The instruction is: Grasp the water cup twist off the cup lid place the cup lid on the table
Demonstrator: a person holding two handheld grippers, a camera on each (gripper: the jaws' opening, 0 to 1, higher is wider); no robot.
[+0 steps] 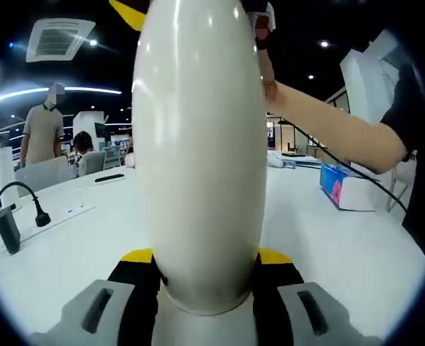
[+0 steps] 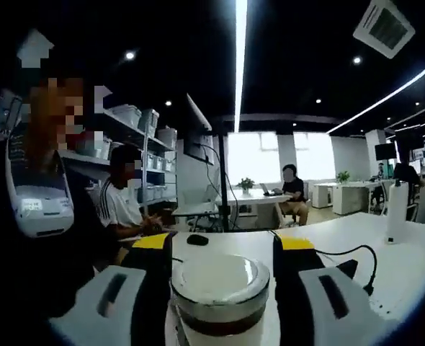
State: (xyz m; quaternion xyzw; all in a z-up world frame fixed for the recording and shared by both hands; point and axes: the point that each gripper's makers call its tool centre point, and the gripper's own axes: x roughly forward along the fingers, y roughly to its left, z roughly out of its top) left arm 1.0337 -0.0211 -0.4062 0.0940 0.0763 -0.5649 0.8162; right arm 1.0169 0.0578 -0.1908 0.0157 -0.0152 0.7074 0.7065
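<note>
Water cup point(image 1: 198, 158), white and smooth, is standing between the jaws of the left hand-held gripper point(image 1: 205, 277), whose yellow-tipped black pads are pressing its lower body from both sides, so that hand-held gripper is clamping the cup. In the right gripper view the right hand-held gripper point(image 2: 221, 270) is closing its two pads on the cup lid point(image 2: 220, 288), a round cap with a pale top and a darker band beneath, sitting snug between them.

As a judgement, the cup's glossy, rounded shell is looking stiff but slippery; it is likely to spin in the pads unless held low and firmly, where the left pads are sitting now. The lid seems light and rigid, best taken across its rim, as the right pads are doing.

The left gripper view is showing the cup's full height, the white bench point(image 1: 61, 238) behind it, a black cable with plug point(image 1: 32, 205), a blue tissue box point(image 1: 342, 189) and the person's forearm point(image 1: 335, 133) reaching toward the cup's top. The right gripper view is instead giving the lid's top face from above, plus seated people and shelving beyond the bench point(image 2: 400, 263).
</note>
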